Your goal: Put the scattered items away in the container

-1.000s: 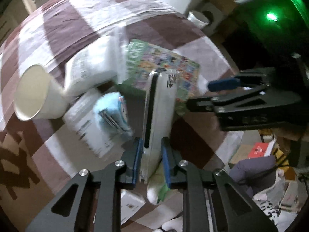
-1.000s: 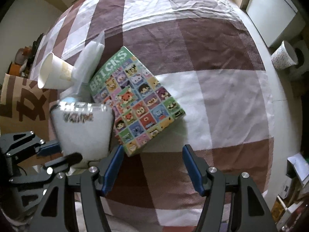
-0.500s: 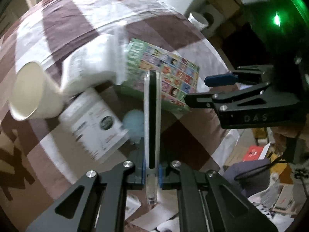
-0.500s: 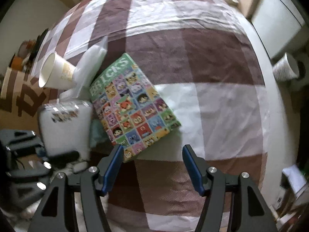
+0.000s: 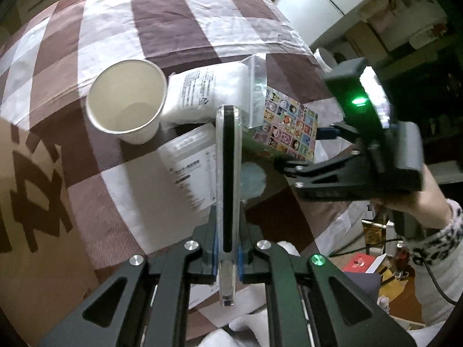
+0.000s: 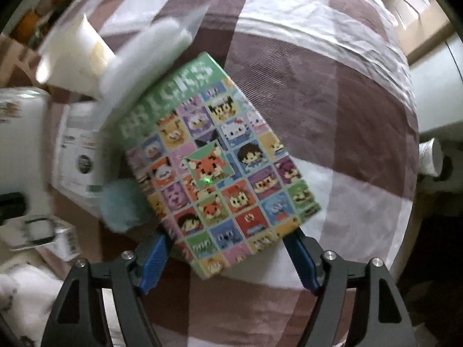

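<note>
My left gripper (image 5: 227, 248) is shut on a phone in a clear case (image 5: 228, 173), held edge-on above the checked bedspread. My right gripper (image 6: 228, 257) is open, its blue pads either side of the near corner of a colourful BRICKS box (image 6: 220, 167); I cannot tell if they touch it. The box also shows in the left wrist view (image 5: 289, 127). A paper cup (image 5: 127, 101) lies on its side, next to a white plastic pouch (image 5: 208, 95), a white printed box (image 5: 194, 167) and a light blue fluffy item (image 5: 254, 176). The brown cardboard container (image 5: 31, 188) is at the left.
The bed's right edge drops to a cluttered floor (image 5: 370, 263). A white patterned bin (image 6: 431, 156) stands beyond the bed at the right. White soft things (image 5: 249, 332) lie under the left gripper. A white cabinet (image 5: 327, 5) stands at the back.
The left gripper closed fully on the phone and lifted it, turning toward the cup. The right gripper moved forward so the BRICKS box corner now sits between its open fingers.
</note>
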Demonstrator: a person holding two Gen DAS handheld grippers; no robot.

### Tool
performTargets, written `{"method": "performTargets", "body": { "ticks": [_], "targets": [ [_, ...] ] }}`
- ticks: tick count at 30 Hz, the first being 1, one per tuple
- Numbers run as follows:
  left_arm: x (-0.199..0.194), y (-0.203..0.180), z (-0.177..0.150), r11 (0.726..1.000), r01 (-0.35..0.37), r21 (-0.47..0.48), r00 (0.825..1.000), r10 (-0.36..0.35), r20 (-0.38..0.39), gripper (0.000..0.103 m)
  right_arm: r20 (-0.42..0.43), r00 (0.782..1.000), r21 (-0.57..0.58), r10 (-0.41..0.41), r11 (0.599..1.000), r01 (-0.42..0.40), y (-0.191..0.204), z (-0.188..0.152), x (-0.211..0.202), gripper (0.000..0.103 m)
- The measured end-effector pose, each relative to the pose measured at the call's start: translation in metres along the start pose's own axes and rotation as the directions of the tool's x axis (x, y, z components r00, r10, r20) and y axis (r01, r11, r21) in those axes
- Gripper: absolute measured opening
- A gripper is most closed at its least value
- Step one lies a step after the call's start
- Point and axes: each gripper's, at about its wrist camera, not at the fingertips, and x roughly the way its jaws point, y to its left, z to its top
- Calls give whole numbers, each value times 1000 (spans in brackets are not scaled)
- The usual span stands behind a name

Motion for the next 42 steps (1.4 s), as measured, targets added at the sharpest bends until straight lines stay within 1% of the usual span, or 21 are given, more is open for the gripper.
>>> {"method": "performTargets", "body": {
  "ticks": [3, 6, 9, 12, 15, 18, 21, 23, 24, 26, 27, 28, 29, 30, 31, 34, 42],
  "targets": [
    [-5, 0, -4, 1000, 2, -17, 1000, -2, 2, 9, -3, 998, -73, -59, 996, 58, 9, 5, -1, 77],
    [-12, 4, -7, 1000, 7, -30, 1000, -6, 6, 9, 20, 999, -98, -48, 994, 50, 9, 3, -16, 77],
    [-19, 6, -9, 999, 1, -34, 1000, -1, 16, 9, 5, 1000, -42, 10, 999, -10, 0, -5, -29, 77],
    [-26, 7, -10, 999, 6, -42, 1000, -4, 27, 9, 12, 994, 24, 112, 993, -113, 1, -26, -43, 77],
    [-34, 9, -11, 999, 7, -46, 999, -5, 39, 9, -4, 979, 27, 203, 979, -203, 26, -55, -47, 77],
    [-40, 8, -12, 999, 8, -41, 999, -6, 47, 9, -25, 972, 8, 235, 972, -235, 61, -79, -41, 77],
    [-45, 6, -15, 1000, 4, -27, 999, -2, 51, 9, -32, 964, 46, 264, 964, -263, 82, -95, -28, 77],
    [-47, 6, -19, 1000, 3, -20, 999, -2, 48, 9, -32, 967, 74, 252, 965, -250, 92, -98, -16, 77],
    [-47, 5, -20, 1000, 3, -17, 999, -2, 43, 9, -37, 973, 81, 230, 971, -226, 88, -109, -7, 77],
    [-48, 4, -24, 1000, 4, -13, 999, -4, 36, 9, -57, 980, 85, 190, 979, -185, 96, -114, 1, 77],
    [-48, 4, -26, 1000, 3, -10, 999, -2, 33, 9, -60, 981, 91, 187, 979, -181, 97, -115, 4, 78],
    [-49, 3, -27, 1000, 0, -7, 999, 0, 32, 9, -44, 982, 98, 185, 979, -180, 97, -116, 3, 74],
    [-50, 3, -29, 1000, -2, -3, 1000, 2, 30, 9, -36, 981, 105, 192, 977, -187, 97, -117, 1, 66],
    [-51, 3, -31, 1000, -2, 0, 1000, 2, 29, 9, -30, 978, 110, 204, 974, -200, 97, -118, 1, 61],
    [-52, 2, -32, 1000, -2, 2, 1000, 2, 28, 9, -22, 977, 117, 212, 971, -208, 97, -119, -1, 57],
    [-57, 0, -36, 1000, -9, 11, 1000, 9, 21, 9, 5, 984, 117, 178, 977, -177, 96, -121, -14, 52],
    [-73, -6, -47, 999, -1, 35, 999, 0, 33, 9, 91, 981, 156, 169, 971, -181, 80, -115, -57, 52]
  ]
}}
